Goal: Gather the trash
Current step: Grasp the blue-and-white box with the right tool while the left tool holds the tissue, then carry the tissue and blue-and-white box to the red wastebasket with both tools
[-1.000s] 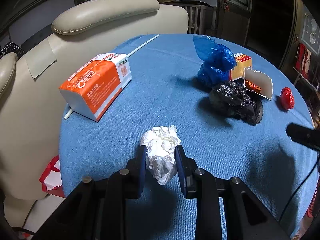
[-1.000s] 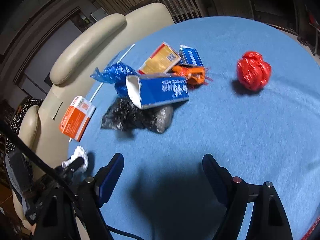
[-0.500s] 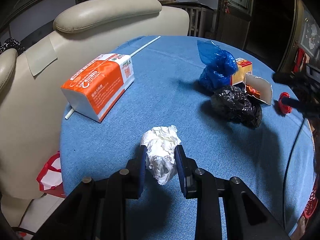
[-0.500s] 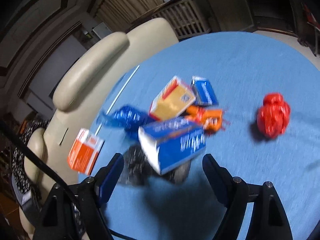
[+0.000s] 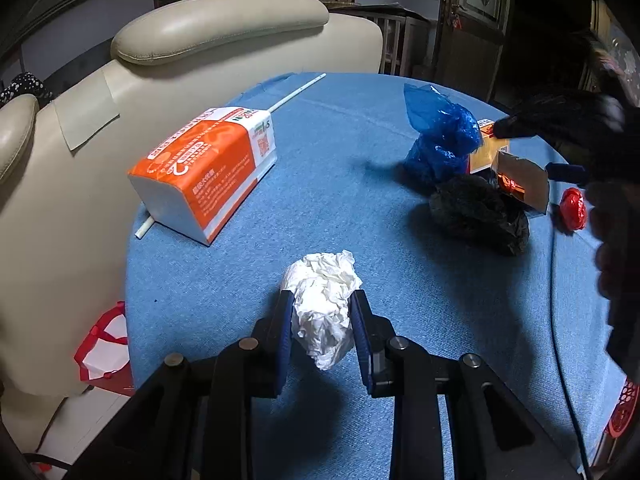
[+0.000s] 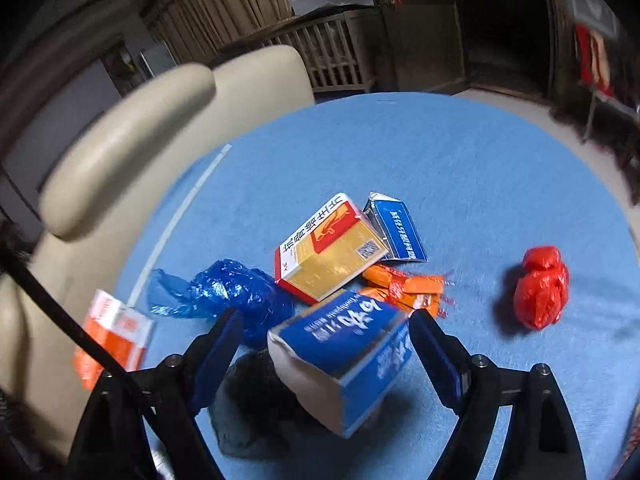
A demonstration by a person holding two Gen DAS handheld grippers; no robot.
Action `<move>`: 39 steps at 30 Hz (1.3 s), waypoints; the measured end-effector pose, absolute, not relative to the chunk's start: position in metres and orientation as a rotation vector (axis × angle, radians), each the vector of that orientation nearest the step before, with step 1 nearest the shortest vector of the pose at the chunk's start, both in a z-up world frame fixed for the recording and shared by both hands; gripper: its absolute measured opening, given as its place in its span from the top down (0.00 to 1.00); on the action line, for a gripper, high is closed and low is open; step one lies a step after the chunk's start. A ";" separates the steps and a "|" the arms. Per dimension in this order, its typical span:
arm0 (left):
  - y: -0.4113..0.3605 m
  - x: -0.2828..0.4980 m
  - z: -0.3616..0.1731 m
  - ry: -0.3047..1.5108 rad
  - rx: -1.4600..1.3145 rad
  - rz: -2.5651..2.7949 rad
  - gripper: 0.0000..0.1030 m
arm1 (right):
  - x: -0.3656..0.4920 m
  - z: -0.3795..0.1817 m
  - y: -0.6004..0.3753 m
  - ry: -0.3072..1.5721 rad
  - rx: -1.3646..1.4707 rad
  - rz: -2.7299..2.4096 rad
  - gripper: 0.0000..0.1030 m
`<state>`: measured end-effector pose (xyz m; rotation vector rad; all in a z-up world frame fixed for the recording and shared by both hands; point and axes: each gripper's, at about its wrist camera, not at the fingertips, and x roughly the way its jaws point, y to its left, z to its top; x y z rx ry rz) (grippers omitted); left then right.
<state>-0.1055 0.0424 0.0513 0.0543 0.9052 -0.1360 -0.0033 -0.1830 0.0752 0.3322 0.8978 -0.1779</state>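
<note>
My left gripper (image 5: 322, 304) is shut on a crumpled white tissue (image 5: 324, 292), low over the blue tablecloth (image 5: 360, 120). My right gripper (image 6: 324, 320) hangs over a trash pile, its jaws opening. An open blue carton (image 6: 344, 344) lies between its fingers, with a gap at the left finger. Under the carton lies a black bag (image 6: 256, 396). Around it are a blue bag (image 6: 228, 288), a yellow-and-red box (image 6: 332, 248), a small blue box (image 6: 396, 228) and an orange wrapper (image 6: 404, 288). A red wad (image 6: 540, 288) lies apart to the right.
An orange-and-white tissue pack (image 5: 204, 168) rests on a white straw (image 5: 296, 90) at the table's left edge. Cream chair backs (image 5: 220, 28) stand close behind it. A red-and-white bag (image 5: 104, 344) sits on the floor at the left. A black cable (image 6: 60, 312) crosses the right wrist view.
The right gripper has moved in over the pile and widened, so the blue carton now lies between its fingers. The left gripper and its tissue have stayed put.
</note>
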 end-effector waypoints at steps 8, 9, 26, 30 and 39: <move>0.050 -0.110 0.053 0.900 0.035 -0.128 0.71 | -0.021 0.046 -0.200 0.958 0.377 -0.166 0.27; 0.048 -0.110 0.053 0.900 0.034 -0.131 0.71 | -0.029 0.046 -0.206 0.952 0.388 -0.148 0.30; 0.014 -0.138 0.073 0.851 0.071 -0.195 0.71 | -0.145 0.079 -0.227 0.808 0.450 -0.027 0.33; -0.004 -0.146 0.081 0.837 0.101 -0.223 0.71 | -0.168 0.081 -0.231 0.783 0.470 -0.014 0.32; -0.045 -0.169 0.088 0.844 0.139 -0.290 0.71 | -0.211 0.094 -0.262 0.707 0.516 -0.028 0.33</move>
